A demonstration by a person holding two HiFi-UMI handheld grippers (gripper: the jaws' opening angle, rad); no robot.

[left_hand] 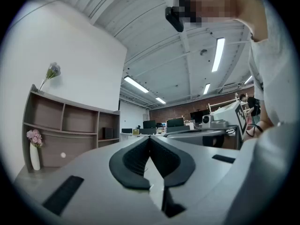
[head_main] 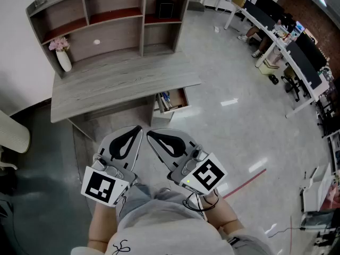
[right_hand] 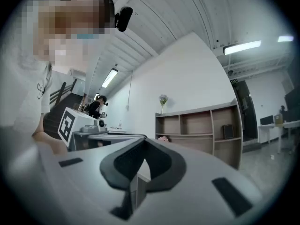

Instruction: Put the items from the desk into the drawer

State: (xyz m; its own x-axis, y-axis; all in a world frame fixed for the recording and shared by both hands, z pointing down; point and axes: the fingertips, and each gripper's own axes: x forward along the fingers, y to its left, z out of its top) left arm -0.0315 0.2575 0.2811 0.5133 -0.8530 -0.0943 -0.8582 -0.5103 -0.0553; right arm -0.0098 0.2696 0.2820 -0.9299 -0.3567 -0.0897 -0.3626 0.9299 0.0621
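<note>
The grey wooden desk (head_main: pixel 122 84) with a shelf unit at its back stands ahead of me. Under its right end a drawer (head_main: pixel 171 101) is pulled out, with several items lying in it. On the desk's left stands a white vase of pink flowers (head_main: pixel 62 57). Both grippers are held low, close to my body and well short of the desk. My left gripper (head_main: pixel 139 127) (left_hand: pixel 149 138) is shut with nothing in it. Beside it, my right gripper (head_main: pixel 149 134) (right_hand: pixel 143 139) is also shut and holds nothing.
A small white round thing (head_main: pixel 96 42) lies on a middle shelf and a black box (head_main: pixel 164 8) stands in the upper right shelf. A pale chair (head_main: pixel 13 134) is at the left. Office desks with monitors (head_main: pixel 287 41) line the far right; a red line (head_main: pixel 244 184) marks the floor.
</note>
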